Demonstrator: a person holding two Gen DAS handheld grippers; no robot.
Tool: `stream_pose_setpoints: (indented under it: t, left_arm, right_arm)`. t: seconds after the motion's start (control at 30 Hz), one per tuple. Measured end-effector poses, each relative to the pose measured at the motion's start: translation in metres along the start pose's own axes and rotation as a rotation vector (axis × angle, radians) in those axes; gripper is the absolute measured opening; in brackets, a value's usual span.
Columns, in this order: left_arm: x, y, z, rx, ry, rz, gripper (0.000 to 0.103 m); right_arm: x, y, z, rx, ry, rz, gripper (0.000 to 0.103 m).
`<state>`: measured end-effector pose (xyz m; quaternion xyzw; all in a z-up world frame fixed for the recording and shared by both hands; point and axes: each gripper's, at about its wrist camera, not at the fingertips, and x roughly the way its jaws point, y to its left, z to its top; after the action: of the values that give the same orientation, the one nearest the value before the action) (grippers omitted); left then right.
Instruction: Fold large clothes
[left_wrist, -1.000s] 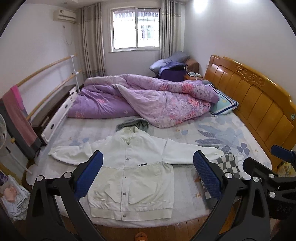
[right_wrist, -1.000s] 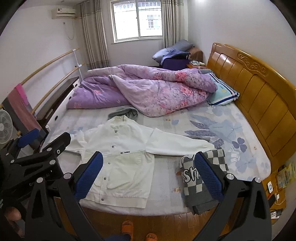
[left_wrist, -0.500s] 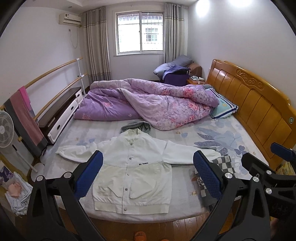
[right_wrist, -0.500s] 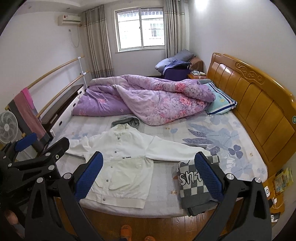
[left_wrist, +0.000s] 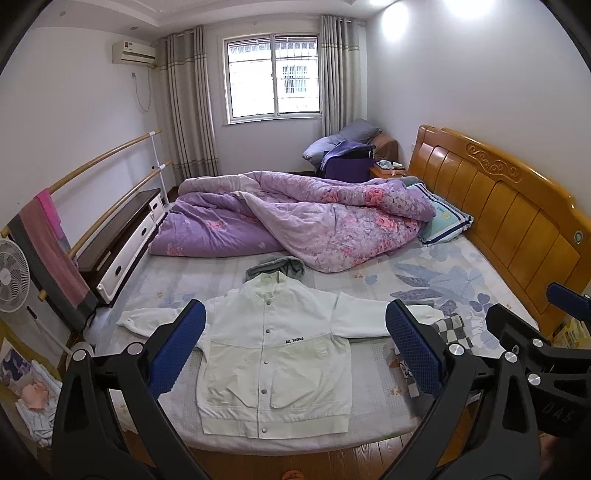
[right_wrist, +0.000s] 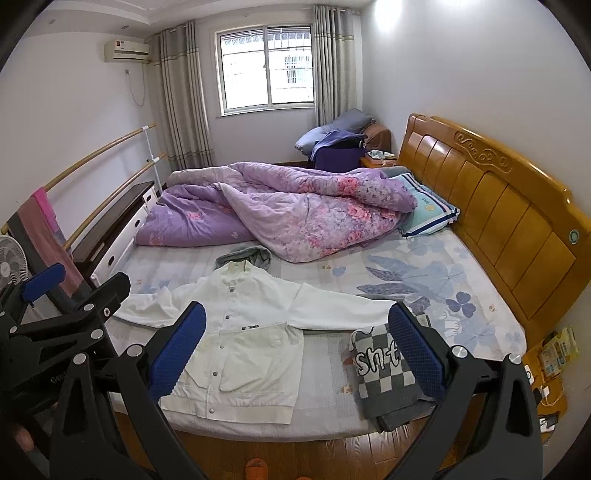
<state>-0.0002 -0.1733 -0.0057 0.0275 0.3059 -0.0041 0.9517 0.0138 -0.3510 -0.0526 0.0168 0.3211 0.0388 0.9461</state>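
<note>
A white snap-button jacket (left_wrist: 280, 354) lies flat and face up on the near part of the bed, sleeves spread to both sides; it also shows in the right wrist view (right_wrist: 240, 332). A folded grey checkered garment (right_wrist: 384, 373) lies to its right by the bed's front edge. My left gripper (left_wrist: 295, 347) is open and empty, held in the air well back from the bed. My right gripper (right_wrist: 295, 347) is open and empty too, beside it on the right.
A crumpled purple floral quilt (left_wrist: 295, 218) covers the far half of the bed. A grey garment (left_wrist: 277, 267) lies just behind the jacket's collar. A wooden headboard (left_wrist: 498, 206) is on the right. A fan (left_wrist: 13, 277) and rail with towels stand on the left.
Both grippers have drawn back and up from the bed, so the jacket looks smaller and more of the room shows. The clothes have not moved.
</note>
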Motion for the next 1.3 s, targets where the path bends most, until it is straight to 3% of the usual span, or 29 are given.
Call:
stream_pose_setpoints:
  t: [0.9,1.03,1.13,1.3]
  left_arm:
    - [0.000,0.010,0.005,0.004,-0.030,-0.018,0.098]
    - [-0.005,0.011,0.007,-0.003,-0.042,-0.056,0.098]
    - [-0.007,0.003,0.007,0.040,-0.055,-0.038,0.098]
    - [-0.007,0.003,0.008,0.040,-0.048,-0.027,0.098]
  right_arm:
    - [-0.011,0.028,0.009,0.002,-0.012,-0.063,0.095]
    - [-0.035,0.019,0.013,0.054,-0.153,0.031,0.095]
    - [-0.035,0.027,0.018,-0.011,-0.165,-0.039,0.095]
    - [-0.030,0.018,0.019,0.030,-0.139,-0.028,0.095]
